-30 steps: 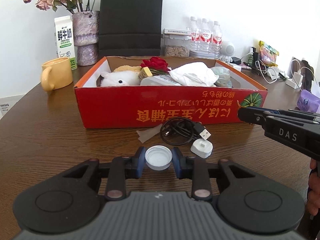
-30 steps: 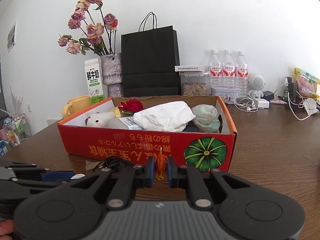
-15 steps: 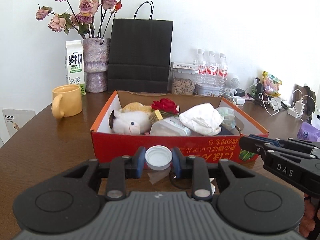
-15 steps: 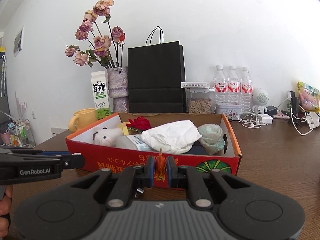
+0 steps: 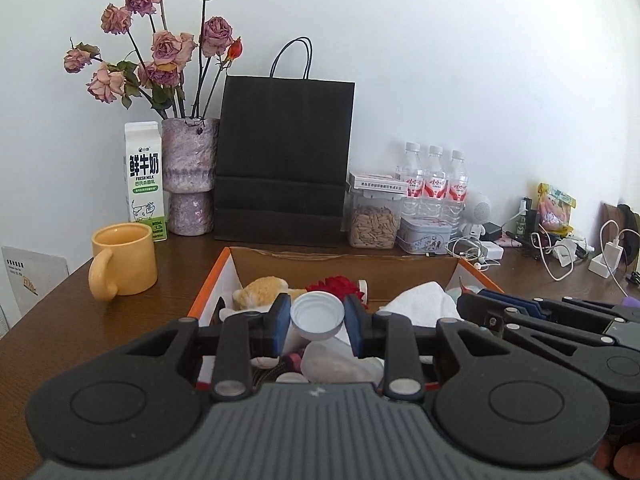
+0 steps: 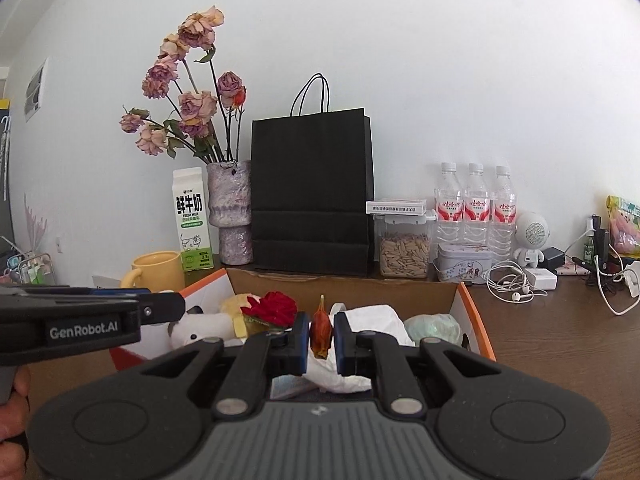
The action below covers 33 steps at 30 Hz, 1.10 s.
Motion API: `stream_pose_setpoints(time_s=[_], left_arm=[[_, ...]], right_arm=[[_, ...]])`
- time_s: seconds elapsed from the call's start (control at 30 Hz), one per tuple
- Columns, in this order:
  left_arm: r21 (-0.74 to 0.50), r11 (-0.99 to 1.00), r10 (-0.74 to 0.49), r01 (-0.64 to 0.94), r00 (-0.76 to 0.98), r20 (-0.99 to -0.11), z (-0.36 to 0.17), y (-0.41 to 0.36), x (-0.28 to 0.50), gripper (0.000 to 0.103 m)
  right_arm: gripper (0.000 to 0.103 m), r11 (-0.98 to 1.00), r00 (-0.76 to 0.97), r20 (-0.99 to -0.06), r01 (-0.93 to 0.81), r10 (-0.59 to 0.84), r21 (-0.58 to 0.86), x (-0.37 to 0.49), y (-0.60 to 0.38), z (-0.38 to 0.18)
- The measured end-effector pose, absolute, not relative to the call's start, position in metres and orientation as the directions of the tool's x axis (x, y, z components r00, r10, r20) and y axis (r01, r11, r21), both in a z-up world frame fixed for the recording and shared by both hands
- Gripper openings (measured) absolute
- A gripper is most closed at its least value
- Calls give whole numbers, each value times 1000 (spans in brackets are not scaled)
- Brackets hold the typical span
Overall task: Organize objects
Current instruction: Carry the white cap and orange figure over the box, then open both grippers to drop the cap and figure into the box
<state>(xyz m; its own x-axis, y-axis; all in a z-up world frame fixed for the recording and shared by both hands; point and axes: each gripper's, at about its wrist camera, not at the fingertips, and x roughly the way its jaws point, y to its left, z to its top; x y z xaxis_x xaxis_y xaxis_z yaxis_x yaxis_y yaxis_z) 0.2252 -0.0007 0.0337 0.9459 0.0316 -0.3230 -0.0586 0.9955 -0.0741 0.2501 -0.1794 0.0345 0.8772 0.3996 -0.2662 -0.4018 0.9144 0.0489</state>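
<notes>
Both grippers loaded — left gripper (image 5: 317, 322) pinches cap (image 5: 317, 316), right gripper (image 6: 321, 338) bud (image 6: 321, 330).

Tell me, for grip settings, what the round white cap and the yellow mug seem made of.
Round white cap: likely smooth matte plastic, given its thin moulded rim; left gripper pinches it. Yellow mug: probably glazed ceramic, given its thick wall and soft sheen.

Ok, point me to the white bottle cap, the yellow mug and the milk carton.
white bottle cap (image 5: 317, 316), left wrist view, on its hollow inside face.
yellow mug (image 5: 128, 262), left wrist view, on its outer wall.
milk carton (image 6: 192, 220), right wrist view, on its printed front.
</notes>
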Motion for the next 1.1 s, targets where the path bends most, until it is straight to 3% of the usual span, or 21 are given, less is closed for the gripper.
stream_pose_setpoints(time_s=[0.67,0.7,0.8,0.83,0.87,0.93,0.97,1.03,1.1], left_arm=[[-109,988,62,-105,938,-342,18,10,313,32],[-114,987,65,-110,938,-341,17,11,313,34],[-109,986,82,-125,938,-337,15,12,311,60],[-107,986,86,-128,940,-330,15,12,310,74],[-104,986,92,-132,943,-321,16,11,308,87],[-96,984,111,-148,944,-312,16,11,305,101],[-92,984,120,-155,944,-306,16,10,304,103],[-92,983,123,-158,944,-306,16,11,303,103],[-104,982,120,-159,944,-308,16,13,303,103]], right_arm=[[12,914,858,-320,-399,402,78,342,-153,22],[13,915,858,-325,-395,399,80,343,-154,21],[15,920,860,-331,-380,388,93,344,-159,17],[17,922,862,-331,-374,384,95,344,-160,17],[20,924,864,-331,-369,379,95,343,-161,17],[44,929,871,-327,-358,367,90,341,-162,16],[51,933,876,-323,-350,358,86,340,-162,16],[77,939,886,-312,-335,342,78,337,-163,17],[92,946,899,-297,-318,322,63,334,-164,17]])
